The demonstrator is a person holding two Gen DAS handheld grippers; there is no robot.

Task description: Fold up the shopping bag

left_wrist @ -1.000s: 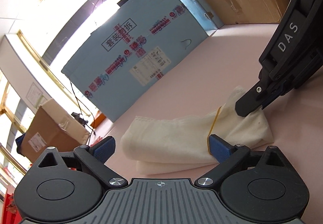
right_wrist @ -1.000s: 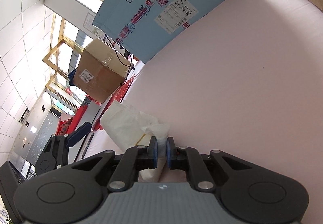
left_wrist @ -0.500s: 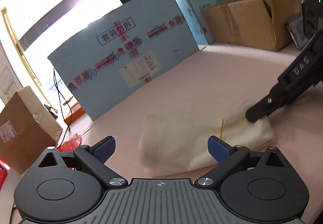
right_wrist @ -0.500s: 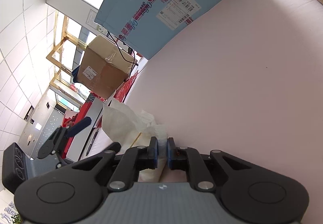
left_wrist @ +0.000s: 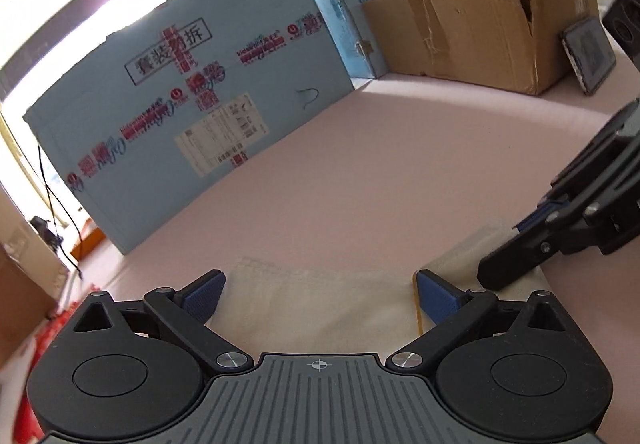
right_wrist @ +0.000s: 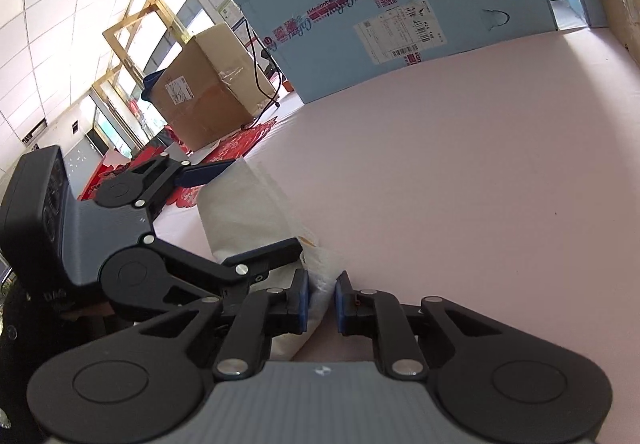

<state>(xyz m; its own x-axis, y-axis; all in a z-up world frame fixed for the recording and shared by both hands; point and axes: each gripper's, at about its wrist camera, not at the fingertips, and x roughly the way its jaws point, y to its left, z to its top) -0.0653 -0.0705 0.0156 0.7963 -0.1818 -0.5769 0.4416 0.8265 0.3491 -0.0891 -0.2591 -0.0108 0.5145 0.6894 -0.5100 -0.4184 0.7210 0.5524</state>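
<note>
Since the earlier frame, left tool (left_wrist: 318, 294) has swung over the folded shopping bag (left_wrist: 320, 308), jaws wide. Right tool (right_wrist: 319, 298), jaws just opening, narrowly straddles the bag's end on the pink surface (right_wrist: 480, 164).

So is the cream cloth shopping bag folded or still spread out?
Folded: the cream cloth shopping bag lies as a compact layered bundle on the pink table.

We see a pink tabletop (left_wrist: 360, 172) backed by a large pale-blue carton (left_wrist: 192, 116) with red tape, beside an open brown cardboard box (left_wrist: 472, 32). Bright daylight floods through gold-framed windows (right_wrist: 132, 32) under a white tiled ceiling (right_wrist: 60, 4).
</note>
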